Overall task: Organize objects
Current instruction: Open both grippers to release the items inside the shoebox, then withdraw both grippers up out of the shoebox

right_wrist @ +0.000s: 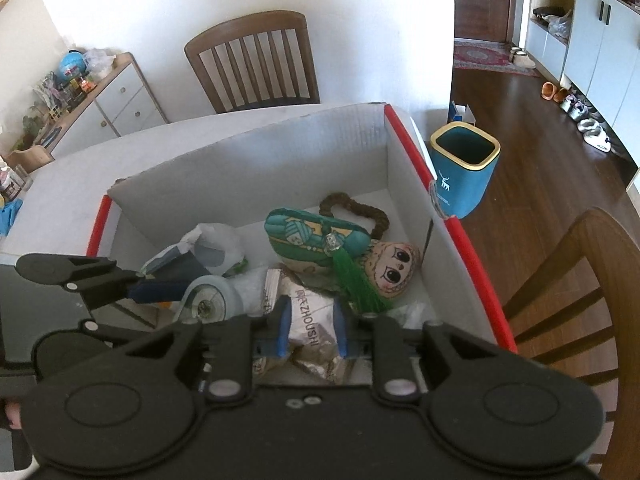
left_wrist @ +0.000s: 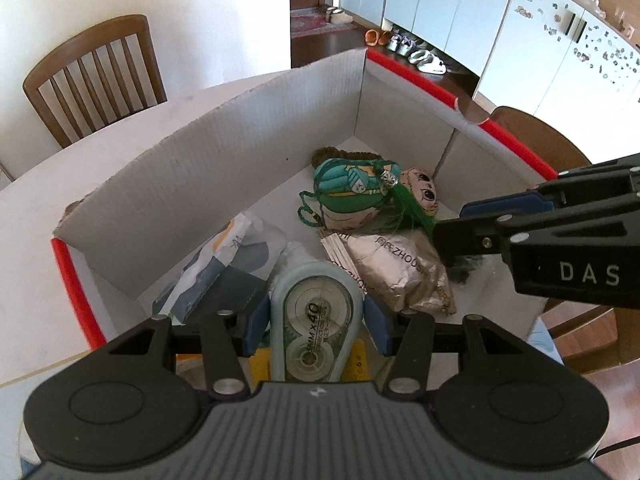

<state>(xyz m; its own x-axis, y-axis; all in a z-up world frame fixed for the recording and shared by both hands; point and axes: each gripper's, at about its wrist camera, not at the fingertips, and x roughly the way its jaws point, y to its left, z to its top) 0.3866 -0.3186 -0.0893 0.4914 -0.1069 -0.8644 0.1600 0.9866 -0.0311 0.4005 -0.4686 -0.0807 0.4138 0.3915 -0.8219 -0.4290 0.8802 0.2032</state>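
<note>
My left gripper (left_wrist: pixel 316 322) is clamped on the tape (left_wrist: pixel 316 320), a correction-tape dispenser: blue pads (left_wrist: pixel 256 326) press both its flat sides, jaws held partway apart by its width. The tape's long axis runs along the fingers, rounded nose pointing away from me and down into the box (left_wrist: pixel 224 148). Its tail sits back between the fingers toward the gripper body. It hangs over the near end of the box, above a yellow item I can't identify.

My right gripper (right_wrist: pixel 311 330) has its jaws narrowly apart, straddling the foil bag (right_wrist: pixel 312 320). The bag lies between the blue pads (right_wrist: pixel 285 326); I can't tell for sure whether they press it, but there seems to be no squeeze. No earlier frame, so nothing more on that. The bag lies flat on the box floor, its printed text running roughly along the finger line. In the left view the right gripper (left_wrist: pixel 448 240) comes in from the right, tips at the bag's (left_wrist: pixel 396 272) right edge.

Further out: a green plush (right_wrist: pixel 312 236) with a tassel lies just beyond the bag, overlapping a doll face (right_wrist: pixel 394 268), brown braid (right_wrist: pixel 352 208) at the far end. A plastic packet (right_wrist: pixel 208 248) sits left of the bag. The box has white walls and red rim (right_wrist: pixel 476 256), and stands on a white table (left_wrist: pixel 36 208). Chair (right_wrist: pixel 256 60) far side, blue bin (right_wrist: pixel 464 172) on the floor to the right.
</note>
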